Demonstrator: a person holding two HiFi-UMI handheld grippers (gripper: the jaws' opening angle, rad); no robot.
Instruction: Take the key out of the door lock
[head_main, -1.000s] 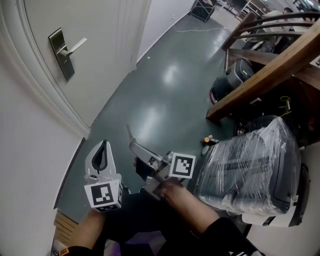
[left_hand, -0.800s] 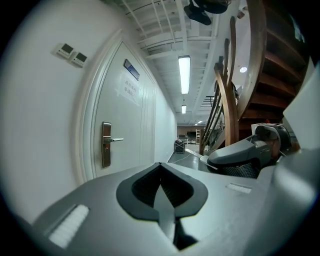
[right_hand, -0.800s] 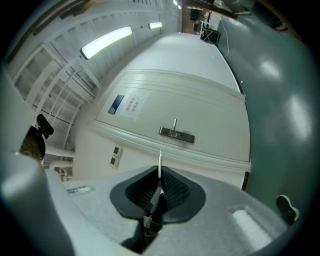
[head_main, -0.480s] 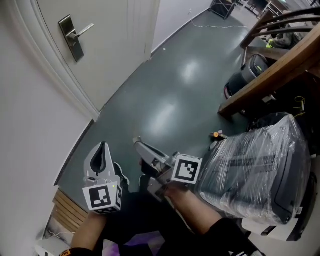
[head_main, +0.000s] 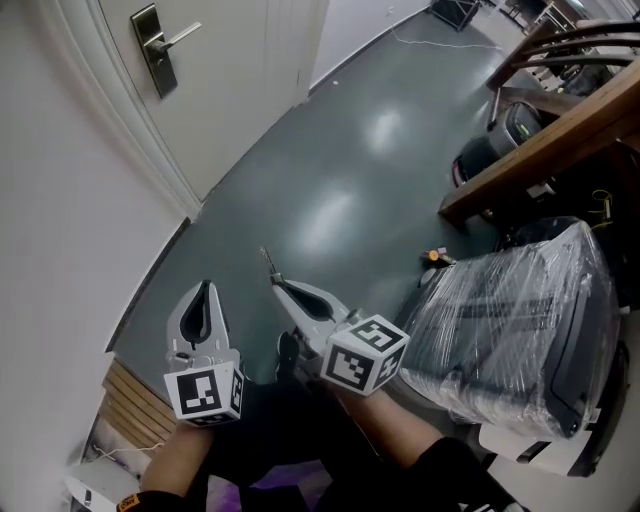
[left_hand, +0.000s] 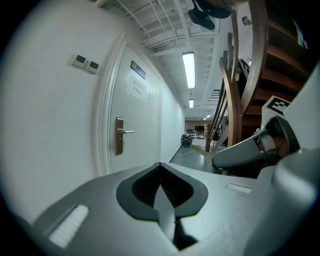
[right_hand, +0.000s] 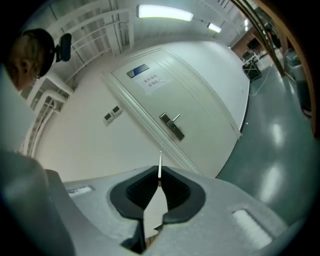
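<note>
Strip lights (right_hand: 165, 12), floor (head_main: 340, 215) glare, perhaps soft edges

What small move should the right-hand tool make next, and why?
Probably just carry it away from the door and set it down. The right gripper is shut on a thin key, seen edge-on, and the door's lock plate stands well apart from it, so the key looks already out.
</note>
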